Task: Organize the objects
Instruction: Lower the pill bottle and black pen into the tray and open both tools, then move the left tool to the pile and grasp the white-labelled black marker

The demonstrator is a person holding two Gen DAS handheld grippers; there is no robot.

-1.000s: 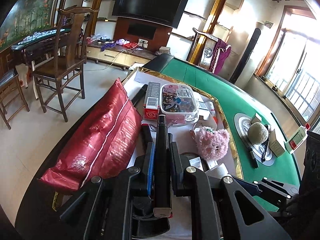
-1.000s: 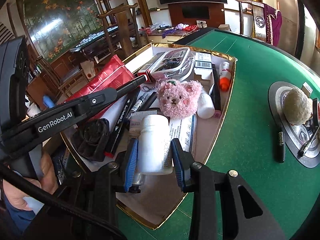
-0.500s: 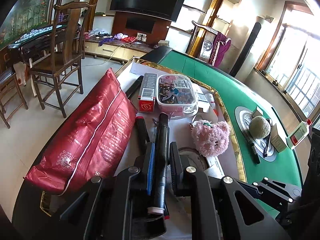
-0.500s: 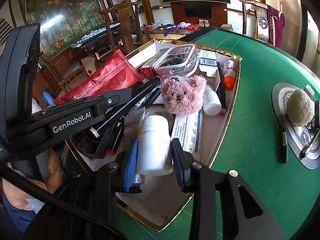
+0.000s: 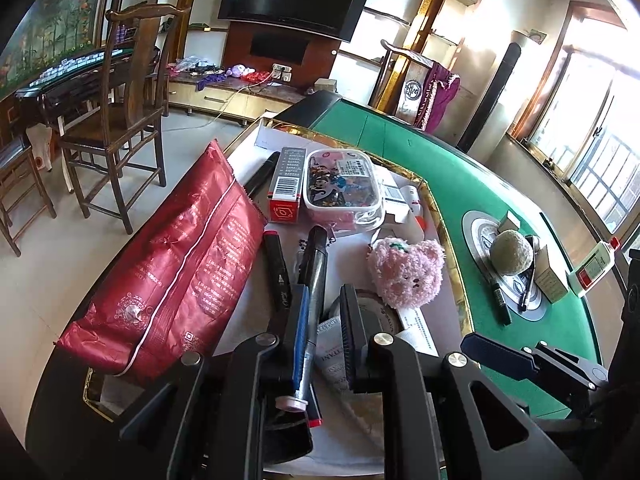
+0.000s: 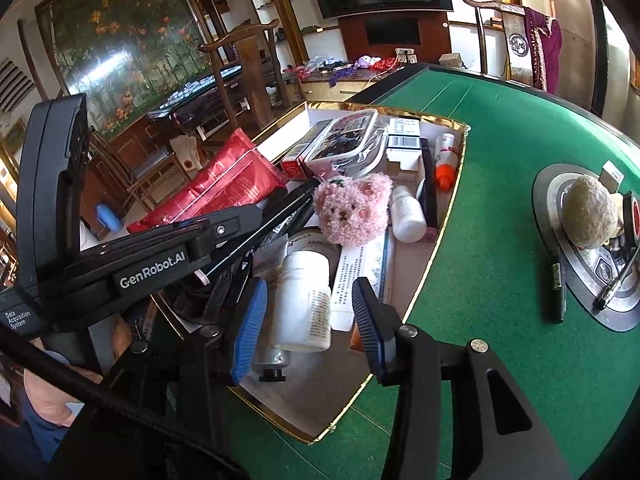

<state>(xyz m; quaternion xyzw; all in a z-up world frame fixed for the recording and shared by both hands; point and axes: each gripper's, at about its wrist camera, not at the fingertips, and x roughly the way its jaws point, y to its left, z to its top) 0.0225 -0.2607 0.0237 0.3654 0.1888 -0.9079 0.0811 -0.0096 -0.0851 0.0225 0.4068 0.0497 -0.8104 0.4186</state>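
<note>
We see our right gripper (image 6: 310, 312) with its ribbed blue pads freshly spread, a smooth white plastic bottle (image 6: 304, 300) lying loose between them on the floor of the gold-rimmed white tray (image 6: 434, 256). Our left gripper (image 5: 324, 320) is clamped on a slim, glossy black pen (image 5: 314, 280) pointing over the tray. A fuzzy pink plush bear (image 6: 352, 208) sits just beyond the bottle, beside a crinkled red foil bag (image 5: 176, 264).

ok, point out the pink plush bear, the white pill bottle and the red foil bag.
pink plush bear (image 6: 352, 210): right wrist view, on its face.
white pill bottle (image 6: 306, 304): right wrist view, mid-body on the label.
red foil bag (image 5: 180, 268): left wrist view, middle of the bag.
</note>
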